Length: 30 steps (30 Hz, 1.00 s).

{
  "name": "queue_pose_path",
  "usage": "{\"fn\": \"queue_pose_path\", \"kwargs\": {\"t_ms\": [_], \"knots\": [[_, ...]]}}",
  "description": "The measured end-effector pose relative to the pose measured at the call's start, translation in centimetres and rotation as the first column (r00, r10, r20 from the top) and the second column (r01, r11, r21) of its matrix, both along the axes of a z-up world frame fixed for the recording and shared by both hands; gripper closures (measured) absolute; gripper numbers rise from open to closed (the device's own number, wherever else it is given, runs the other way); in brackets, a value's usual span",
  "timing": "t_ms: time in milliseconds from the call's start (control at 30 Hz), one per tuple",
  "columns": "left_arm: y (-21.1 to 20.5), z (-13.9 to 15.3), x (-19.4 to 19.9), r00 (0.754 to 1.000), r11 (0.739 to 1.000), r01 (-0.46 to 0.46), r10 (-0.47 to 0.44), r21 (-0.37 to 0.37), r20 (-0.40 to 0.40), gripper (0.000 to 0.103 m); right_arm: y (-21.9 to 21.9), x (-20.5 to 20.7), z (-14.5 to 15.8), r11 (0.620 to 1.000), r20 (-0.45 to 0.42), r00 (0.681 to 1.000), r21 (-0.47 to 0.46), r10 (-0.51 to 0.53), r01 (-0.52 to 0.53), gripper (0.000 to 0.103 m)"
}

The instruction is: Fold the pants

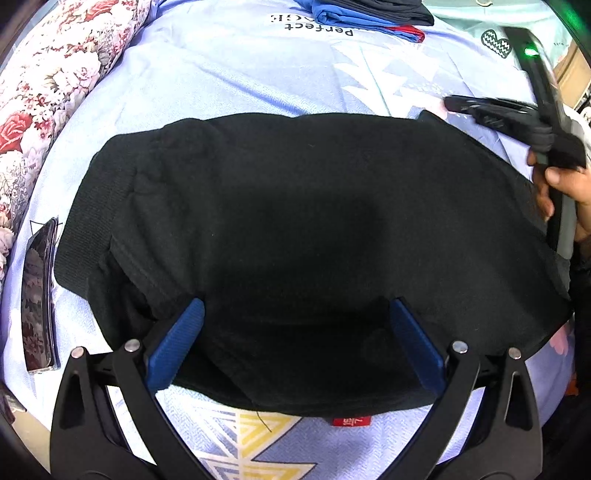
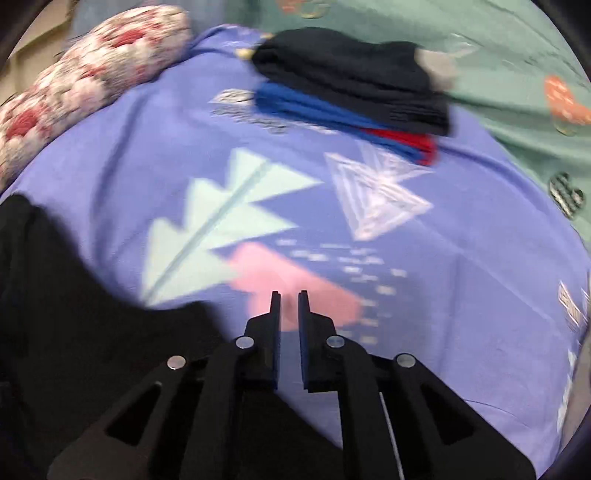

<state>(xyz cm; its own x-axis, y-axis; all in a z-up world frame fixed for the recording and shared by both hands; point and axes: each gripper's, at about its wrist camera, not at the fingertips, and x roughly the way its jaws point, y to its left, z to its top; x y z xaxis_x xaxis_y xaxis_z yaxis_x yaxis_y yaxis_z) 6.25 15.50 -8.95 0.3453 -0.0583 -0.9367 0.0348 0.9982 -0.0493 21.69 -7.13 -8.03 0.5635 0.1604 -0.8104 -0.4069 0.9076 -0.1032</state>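
Writing is showing in a few spots. On the bedsheet (image 1: 229, 74) I am reading the word "Perfect" (image 1: 319, 28), printed upside down from the left wrist view, with part of another line above it that is cut off by the folded clothes. A small red tag (image 1: 351, 421) is peeking out from under the near edge of the black pants (image 1: 295, 221); its white lettering is too small for me to read. A black heart with white zigzag lines (image 1: 496, 43) is sitting on the mint-green cloth at the far right.

My left tongs (image 1: 295, 314) are standing wide apart, their blue pads (image 1: 177, 343) lying down on the near part of the pants without clamping the fabric. My right tongs (image 2: 287, 295) are nearly together, only a narrow slit showing between the fingers, with nothing between them; they are hovering over the sheet's pink patch, just beside the right end of the pants. In the left view the same right tongs (image 1: 452, 102) are appearing blurred above the far right corner of the garment, a hand (image 1: 569, 188) gripping the handle.

The pants are lying folded into a broad black block in the middle of the bed. A stack of folded clothes (image 2: 351, 96), dark over blue and red, is resting farther back. A floral pillow (image 1: 48, 81) is lying along the left, and a dark phone (image 1: 38, 295) is lying on the sheet just left of the pants.
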Motion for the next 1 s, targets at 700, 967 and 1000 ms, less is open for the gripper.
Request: {"fn": "queue_pose_path", "kwargs": {"t_ms": [700, 967, 1000], "knots": [[2.5, 2.7, 5.3, 0.968, 0.953, -0.244, 0.227, 0.18, 0.11, 0.002, -17.9, -11.9, 2.3, 0.888, -0.166, 0.935, 0.298, -0.313, 0.35, 0.058], [-2.7, 3.4, 2.8, 0.986, 0.986, -0.14, 0.13, 0.091, 0.106, 0.002, -36.9, -24.7, 2.9, 0.542, -0.213, 0.636, 0.369, -0.742, 0.755, 0.04], [-3.8, 3.1, 2.6, 0.99, 0.99, -0.109, 0.101, 0.086, 0.097, 0.002, -37.6, -25.7, 2.9, 0.52, -0.217, 0.619, 0.378, -0.755, 0.766, 0.038]]}}
